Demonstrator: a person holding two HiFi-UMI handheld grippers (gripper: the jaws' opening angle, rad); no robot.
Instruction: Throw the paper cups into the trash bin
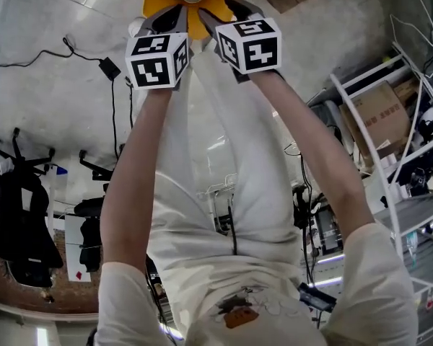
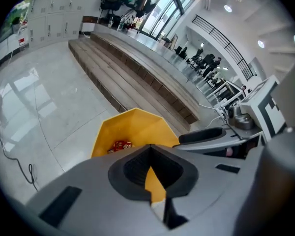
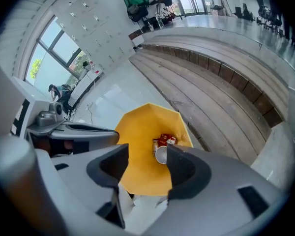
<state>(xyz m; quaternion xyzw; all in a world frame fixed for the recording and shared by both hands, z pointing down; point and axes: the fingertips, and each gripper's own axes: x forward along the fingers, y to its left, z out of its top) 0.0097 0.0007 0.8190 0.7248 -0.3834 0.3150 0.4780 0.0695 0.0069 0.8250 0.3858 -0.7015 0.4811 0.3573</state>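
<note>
Cup: one white cup (image 3: 161,155) shows inside the yellow bin (image 3: 137,132), next to a red packet (image 3: 164,140). I cannot tell whether it is lying still or falling.
Right tool: the right tool (image 3: 147,152) is over the bin mouth, jaws apart, nothing between them.
Left tool: the left tool (image 2: 150,147) is just beside it, jaws together and empty.
Risk, collision: the two tools are very close, so a careless pull-back could knock them together.
Risk, bin: a tool dropping onto the rim could probably tip or shove the light bin.
Risk, task: no other cups are in view, so any left elsewhere could be missed.
</note>
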